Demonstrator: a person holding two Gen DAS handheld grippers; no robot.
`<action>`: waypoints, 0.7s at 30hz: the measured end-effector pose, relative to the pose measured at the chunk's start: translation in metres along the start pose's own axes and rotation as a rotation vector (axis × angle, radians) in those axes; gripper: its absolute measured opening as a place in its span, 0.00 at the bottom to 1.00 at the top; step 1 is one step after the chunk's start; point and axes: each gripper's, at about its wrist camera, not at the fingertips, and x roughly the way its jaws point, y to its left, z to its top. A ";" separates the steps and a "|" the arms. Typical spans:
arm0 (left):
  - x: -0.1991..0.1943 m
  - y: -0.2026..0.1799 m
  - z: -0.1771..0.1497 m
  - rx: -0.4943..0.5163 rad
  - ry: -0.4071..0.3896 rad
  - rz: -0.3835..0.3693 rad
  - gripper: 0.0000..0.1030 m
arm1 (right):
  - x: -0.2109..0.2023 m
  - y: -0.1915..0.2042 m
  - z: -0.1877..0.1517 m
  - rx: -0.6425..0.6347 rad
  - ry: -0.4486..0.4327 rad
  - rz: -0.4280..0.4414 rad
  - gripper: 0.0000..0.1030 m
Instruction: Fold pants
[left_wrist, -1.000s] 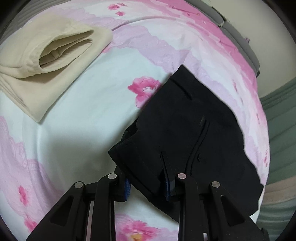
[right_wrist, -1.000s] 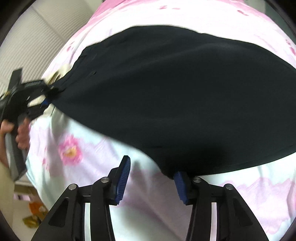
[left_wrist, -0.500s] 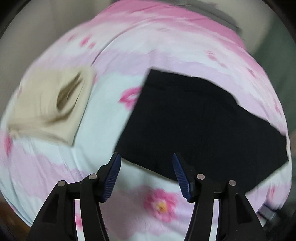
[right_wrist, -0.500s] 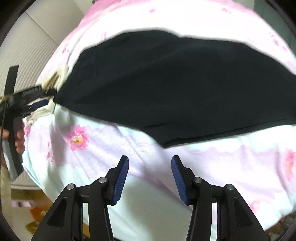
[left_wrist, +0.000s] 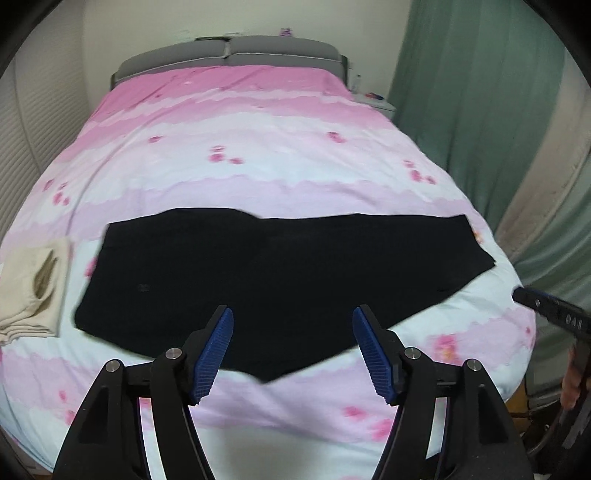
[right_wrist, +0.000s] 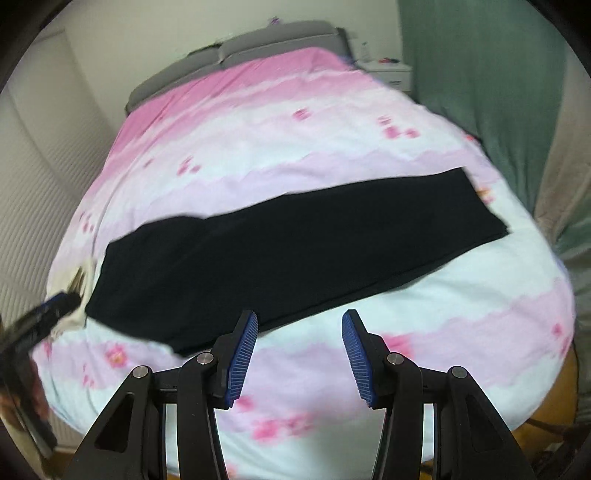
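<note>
Black pants (left_wrist: 280, 273) lie flat across the near part of the pink and white bed cover, legs folded onto each other, waist at the left and hems at the right. They also show in the right wrist view (right_wrist: 295, 254). My left gripper (left_wrist: 293, 350) is open and empty, raised above the near edge of the pants. My right gripper (right_wrist: 299, 354) is open and empty, held back from the pants over the cover; it also shows at the right edge of the left wrist view (left_wrist: 550, 314).
A folded cream garment (left_wrist: 31, 291) lies at the bed's left edge beside the waist of the pants. The grey headboard (left_wrist: 229, 51) is at the far end. Green curtains (left_wrist: 480, 92) hang at the right, with a white nightstand (left_wrist: 373, 103) beside them.
Both grippers let go of the pants and pulled back and up from the bed. The pants now lie spread flat.
</note>
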 end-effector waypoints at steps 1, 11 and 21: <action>0.004 -0.026 0.001 -0.003 0.007 0.013 0.65 | -0.003 -0.021 0.007 0.005 -0.006 0.011 0.48; 0.058 -0.189 0.005 0.008 0.044 0.083 0.72 | 0.009 -0.181 0.054 0.014 -0.015 0.023 0.46; 0.144 -0.290 0.045 0.031 0.073 0.130 0.81 | 0.075 -0.293 0.091 0.155 0.004 0.011 0.39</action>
